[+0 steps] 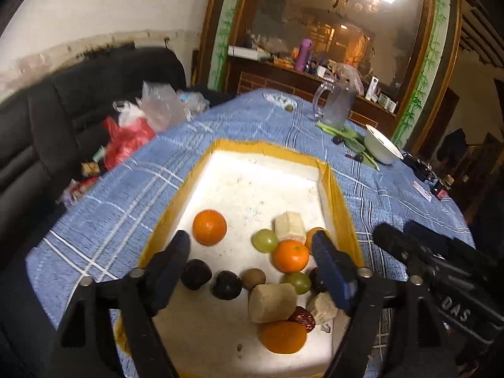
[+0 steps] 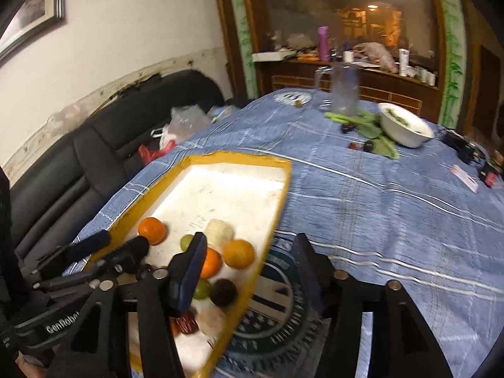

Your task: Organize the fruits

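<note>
Fruits (image 1: 285,252) (inside yellow-rimmed tray (image 1: 341,208)) beneath wide-open, empty left gripper (image 1: 252,245).

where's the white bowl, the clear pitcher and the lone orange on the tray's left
white bowl (image 1: 381,149): left wrist view, on its outer wall
clear pitcher (image 1: 338,107): left wrist view, on its body
lone orange (image 1: 209,227): left wrist view, on its middle

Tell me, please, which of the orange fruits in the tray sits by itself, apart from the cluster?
The orange fruit on the tray's left side, just beyond the left gripper's left finger. It touches nothing, while the other orange fruits crowd among the grapes and pale blocks on the right.
</note>
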Motion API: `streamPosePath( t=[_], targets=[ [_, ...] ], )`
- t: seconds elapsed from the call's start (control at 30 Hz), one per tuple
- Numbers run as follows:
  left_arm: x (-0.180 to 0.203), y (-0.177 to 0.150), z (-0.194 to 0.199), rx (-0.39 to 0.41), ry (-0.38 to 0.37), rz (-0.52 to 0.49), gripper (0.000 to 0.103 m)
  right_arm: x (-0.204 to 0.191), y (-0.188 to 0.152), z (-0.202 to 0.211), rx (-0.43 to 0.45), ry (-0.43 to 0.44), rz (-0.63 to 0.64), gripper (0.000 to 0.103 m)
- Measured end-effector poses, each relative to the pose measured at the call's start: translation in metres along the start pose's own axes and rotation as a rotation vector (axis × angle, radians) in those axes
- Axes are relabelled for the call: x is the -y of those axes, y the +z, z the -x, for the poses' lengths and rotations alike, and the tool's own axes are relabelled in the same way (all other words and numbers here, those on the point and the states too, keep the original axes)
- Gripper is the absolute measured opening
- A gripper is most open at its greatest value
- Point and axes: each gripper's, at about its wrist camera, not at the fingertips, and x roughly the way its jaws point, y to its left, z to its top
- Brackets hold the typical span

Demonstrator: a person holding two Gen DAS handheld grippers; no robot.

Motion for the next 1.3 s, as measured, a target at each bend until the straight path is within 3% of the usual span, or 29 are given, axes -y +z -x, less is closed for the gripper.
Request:
streamPosePath(
  t=[0.23, 0.5, 0.63, 0.73, 0.8, 0.97, 1.2, 1.3],
  targets=[
    [0.028, -0.002, 0.033, 0.070, 0.063, -0.048, 0.093, 0.018, -0.026, 0.038, 0.052, -0.090, -0.023, 0.073],
    [0.048, -0.009, 0.061, 0.131, 0.143, -0.087, 0.096, 0.024, -0.046, 0.064, 0.078, -0.092, -0.043, 0.076],
    [0.054, -0.014, 0.088, 0.281, 0.266, -0.066, 0.103, 0.023, -0.052, 0.072, 0.089, -0.078, -0.042, 0.076],
    [0.056, -0.019, 0.108, 0.402, 0.262, -0.070, 0.103, 0.020, -0.055, 0.076, 0.098, -0.060, -0.038, 0.078],
    [0.056, -0.023, 0.114, 0.423, 0.261, -0.068, 0.103, 0.018, -0.058, 0.078, 0.100, -0.051, -0.030, 0.078],
    [0.060, -0.021, 0.110, 0.370, 0.247, -0.070, 0.103, 0.017, -0.065, 0.076, 0.090, -0.040, -0.036, 0.078],
    [0.055, -0.021, 0.091, 0.227, 0.113, -0.021, 0.103, 0.017, -0.067, 0.075, 0.082, -0.033, -0.029, 0.079],
    [0.051, -0.022, 0.084, 0.194, 0.104, -0.003, 0.103, 0.011, -0.067, 0.072, 0.078, -0.039, -0.014, 0.081]
  ],
)
